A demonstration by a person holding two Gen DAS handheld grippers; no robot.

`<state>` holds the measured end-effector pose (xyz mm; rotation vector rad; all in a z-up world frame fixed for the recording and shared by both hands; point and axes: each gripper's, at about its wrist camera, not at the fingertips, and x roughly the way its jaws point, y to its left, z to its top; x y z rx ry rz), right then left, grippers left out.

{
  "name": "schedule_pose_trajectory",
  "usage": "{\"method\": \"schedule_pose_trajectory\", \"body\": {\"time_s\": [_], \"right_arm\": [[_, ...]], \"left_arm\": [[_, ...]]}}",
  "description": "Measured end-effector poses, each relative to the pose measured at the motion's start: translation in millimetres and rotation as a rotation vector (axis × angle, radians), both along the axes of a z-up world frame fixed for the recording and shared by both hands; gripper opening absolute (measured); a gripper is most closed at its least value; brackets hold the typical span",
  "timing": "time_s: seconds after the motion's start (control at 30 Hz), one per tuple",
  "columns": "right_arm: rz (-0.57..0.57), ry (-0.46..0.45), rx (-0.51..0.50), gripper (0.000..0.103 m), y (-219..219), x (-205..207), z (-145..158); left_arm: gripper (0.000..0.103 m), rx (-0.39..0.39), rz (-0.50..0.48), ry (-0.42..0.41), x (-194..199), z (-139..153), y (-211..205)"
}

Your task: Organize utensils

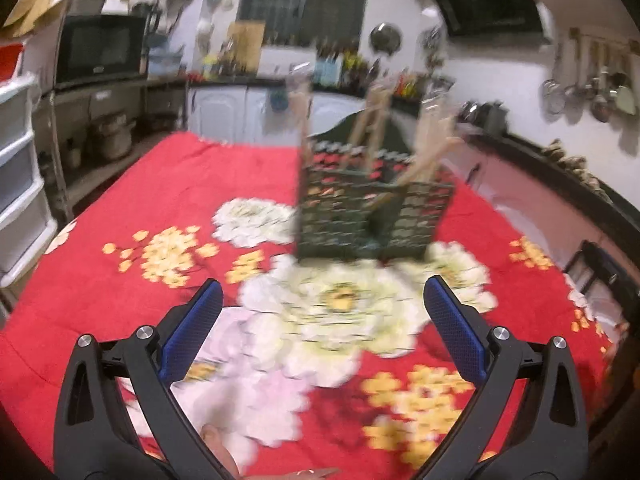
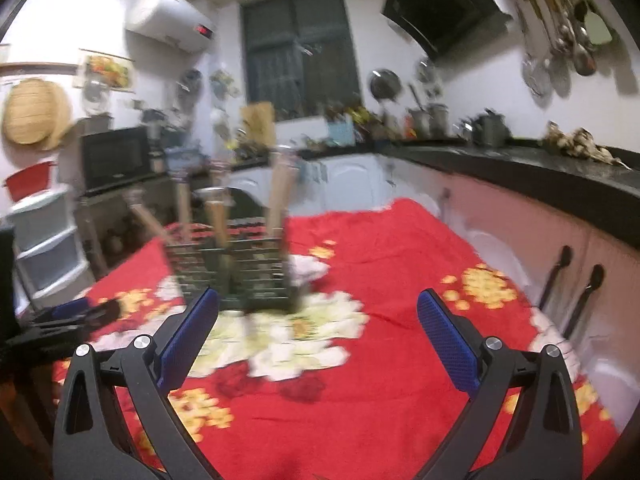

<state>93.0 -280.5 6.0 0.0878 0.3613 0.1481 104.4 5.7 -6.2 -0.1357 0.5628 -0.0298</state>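
Observation:
A dark green slatted utensil basket (image 1: 372, 208) stands on the red floral tablecloth (image 1: 168, 192), with several wooden-handled utensils (image 1: 372, 120) standing upright or leaning in it. My left gripper (image 1: 322, 300) is open and empty, a little short of the basket. In the right wrist view the same basket (image 2: 236, 268) sits ahead and to the left, its utensil handles (image 2: 218, 216) blurred. My right gripper (image 2: 318, 312) is open and empty above the cloth. The left gripper (image 2: 76, 312) shows at the left edge of the right wrist view.
The tablecloth (image 2: 400, 280) covers the whole table. A dark counter (image 2: 520, 172) with pots runs along the right wall, cabinets with black handles (image 2: 560, 280) below it. White drawers (image 1: 20, 184) and a microwave (image 1: 100, 48) stand to the left.

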Motion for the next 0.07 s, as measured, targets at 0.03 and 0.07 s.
{"method": "schedule_pose_trajectory", "body": {"time_s": [0.03, 0.07], "right_arm": [[-0.03, 0.07, -0.037, 0.097, -6.8, 16.5, 1.2], [-0.051, 0.124, -0.067, 0.097, -12.2, 29.1, -0.1]], "left_arm": [[0.093, 0.007, 0.02, 0.033, 7.9, -0.7, 11.1], [0.093, 0.018, 0.046, 0.073, 18.9, -2.6, 25.9]]}}
